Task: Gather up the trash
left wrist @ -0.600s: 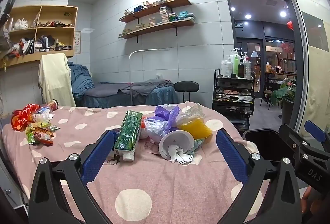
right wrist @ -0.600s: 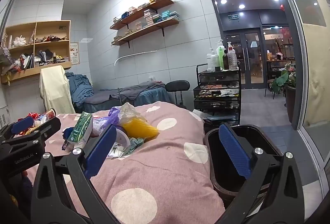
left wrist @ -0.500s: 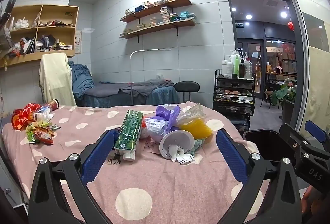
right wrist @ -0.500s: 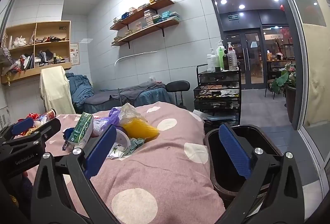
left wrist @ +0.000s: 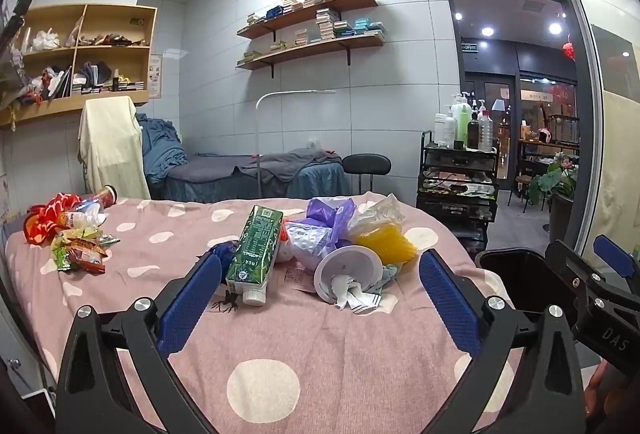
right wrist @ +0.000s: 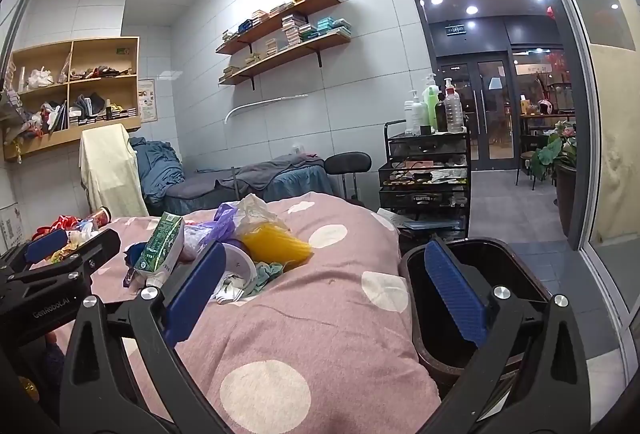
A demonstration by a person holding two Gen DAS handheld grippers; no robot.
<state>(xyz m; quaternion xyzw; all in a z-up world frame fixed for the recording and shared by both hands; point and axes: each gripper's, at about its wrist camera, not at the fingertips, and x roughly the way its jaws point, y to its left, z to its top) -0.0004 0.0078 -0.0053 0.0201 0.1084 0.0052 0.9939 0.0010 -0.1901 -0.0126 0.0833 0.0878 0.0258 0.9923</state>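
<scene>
A heap of trash lies mid-bed on the pink dotted cover [left wrist: 280, 354]: a green carton [left wrist: 254, 248] leaning upright, a white paper cup [left wrist: 346, 270] on its side with crumpled paper, a yellow bag [left wrist: 386, 244] and purple plastic [left wrist: 328, 214]. My left gripper [left wrist: 320, 290] hovers open just short of the heap, nothing between its blue pads. My right gripper [right wrist: 324, 282] is open too, its right finger over the black bin [right wrist: 480, 298]; the carton [right wrist: 160, 250] and yellow bag [right wrist: 276, 244] lie ahead to its left. A second pile of snack wrappers [left wrist: 76, 252] and a red bag [left wrist: 48, 216] sits far left.
The black bin [left wrist: 516, 282] stands on the floor at the bed's right edge. Behind it is a black trolley [right wrist: 424, 174] with bottles. A stool [left wrist: 366, 166], a grey-blue couch and wall shelves line the back. A small dark spider-like item [left wrist: 226, 304] lies beside the carton.
</scene>
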